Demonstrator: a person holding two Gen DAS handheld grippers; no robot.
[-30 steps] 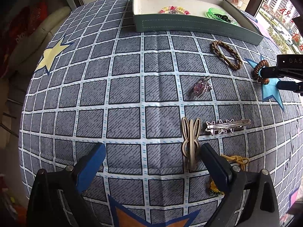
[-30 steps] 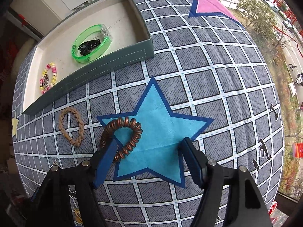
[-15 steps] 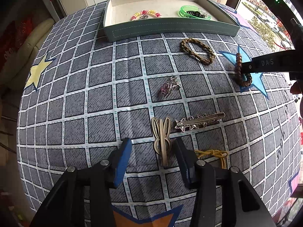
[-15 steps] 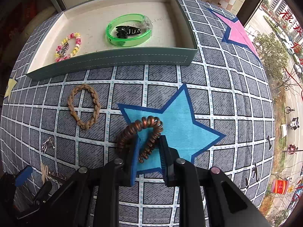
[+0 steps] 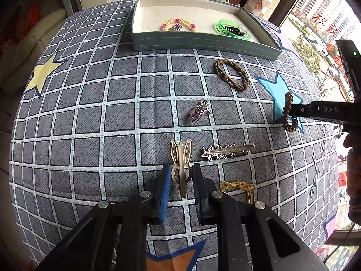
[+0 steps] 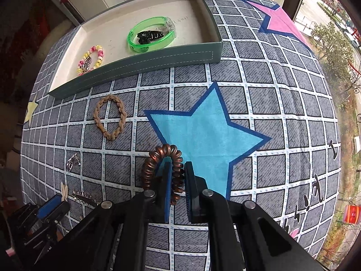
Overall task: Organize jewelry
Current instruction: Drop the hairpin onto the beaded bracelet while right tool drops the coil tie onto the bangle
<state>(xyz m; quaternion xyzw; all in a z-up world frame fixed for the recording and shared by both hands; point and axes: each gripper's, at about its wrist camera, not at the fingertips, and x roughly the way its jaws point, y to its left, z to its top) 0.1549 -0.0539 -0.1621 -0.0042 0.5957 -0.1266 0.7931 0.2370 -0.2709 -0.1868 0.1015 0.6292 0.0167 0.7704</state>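
Left gripper [image 5: 180, 176] jaws just closing, clamping beige rabbit-ear hair clip [image 5: 181, 158]; right gripper [image 6: 177, 174] jaws pinching copper-brown spiral hair tie [image 6: 165, 164].

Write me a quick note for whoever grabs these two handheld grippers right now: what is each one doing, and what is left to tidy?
Left gripper: jaws have just been closing around the rabbit hair clip, on the cloth.
Right gripper: shut on the brown coil hair tie, over the blue star.
Done: bead bracelet and green bangle lie in the tray.
Left: both gripped items, braided band, pink charm, star clip, yellow cord.
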